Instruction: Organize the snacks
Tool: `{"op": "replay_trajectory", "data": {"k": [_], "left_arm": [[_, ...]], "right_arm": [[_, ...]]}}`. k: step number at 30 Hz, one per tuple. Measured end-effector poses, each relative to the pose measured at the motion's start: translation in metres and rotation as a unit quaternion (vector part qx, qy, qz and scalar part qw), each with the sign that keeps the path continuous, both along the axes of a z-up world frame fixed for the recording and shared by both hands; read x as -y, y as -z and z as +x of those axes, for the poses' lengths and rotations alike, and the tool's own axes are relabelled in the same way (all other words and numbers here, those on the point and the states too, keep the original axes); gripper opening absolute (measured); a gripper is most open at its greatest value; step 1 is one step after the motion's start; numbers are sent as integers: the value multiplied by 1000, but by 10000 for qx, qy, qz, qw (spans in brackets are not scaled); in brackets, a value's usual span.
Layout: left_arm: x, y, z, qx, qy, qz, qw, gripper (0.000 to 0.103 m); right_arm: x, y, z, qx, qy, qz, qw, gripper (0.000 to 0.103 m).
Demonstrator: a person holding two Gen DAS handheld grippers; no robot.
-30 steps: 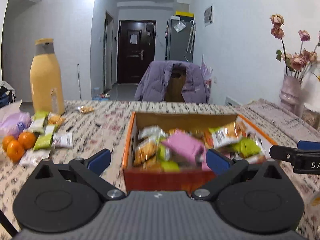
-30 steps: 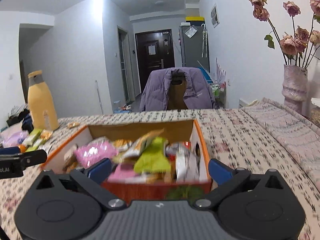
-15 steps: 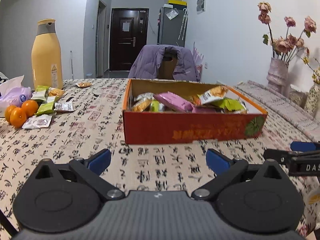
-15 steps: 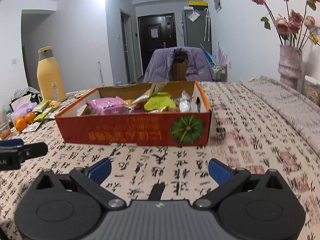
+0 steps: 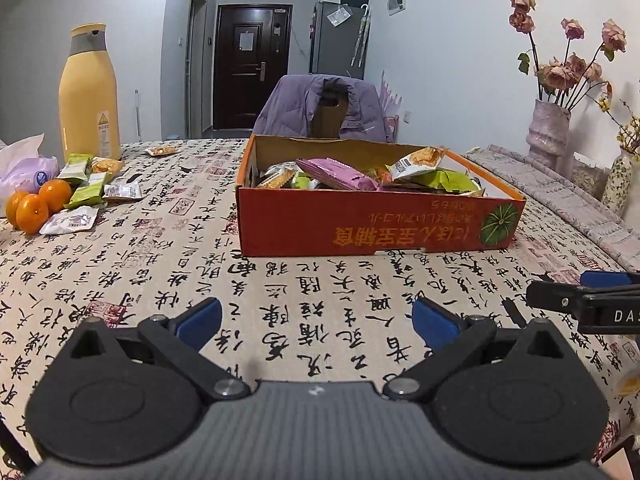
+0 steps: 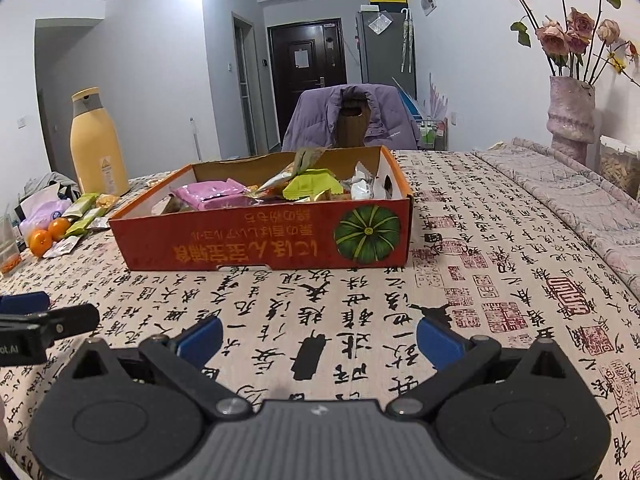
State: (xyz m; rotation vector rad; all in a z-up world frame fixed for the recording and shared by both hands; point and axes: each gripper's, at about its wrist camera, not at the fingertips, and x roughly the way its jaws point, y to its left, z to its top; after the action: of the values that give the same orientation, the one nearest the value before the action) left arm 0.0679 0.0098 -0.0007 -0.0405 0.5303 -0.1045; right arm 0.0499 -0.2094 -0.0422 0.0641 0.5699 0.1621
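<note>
My orange cardboard box already holds many wrapped snacks; loose packets far left remain. Left gripper and right gripper gape wide, empty.

left wrist: low, faces box | right wrist: same, rightward

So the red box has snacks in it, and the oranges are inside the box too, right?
Not quite. The red box does hold snacks, but the oranges sit on the tablecloth far left of it, beside loose snack packets. The left wrist view shows this.
</note>
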Motion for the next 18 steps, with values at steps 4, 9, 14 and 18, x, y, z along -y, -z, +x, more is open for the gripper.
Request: {"op": "replay_trajectory", "data": {"k": [4, 9, 14, 18], "left_arm": [[1, 0, -1, -2, 3, 11, 10000, 103], [2, 0, -1, -7, 3, 17, 10000, 103], [3, 0, -2, -2, 9, 16, 10000, 103], [3, 0, -2, -4, 7, 15, 10000, 103]], "right_arm": [[0, 0, -1, -4, -12, 10, 10000, 103], [0, 1, -1, -10, -22, 2, 10000, 103], [-1, 1, -2, -10, -21, 3, 10000, 103], [-1, 1, -2, -13, -23, 0, 10000, 103]]}}
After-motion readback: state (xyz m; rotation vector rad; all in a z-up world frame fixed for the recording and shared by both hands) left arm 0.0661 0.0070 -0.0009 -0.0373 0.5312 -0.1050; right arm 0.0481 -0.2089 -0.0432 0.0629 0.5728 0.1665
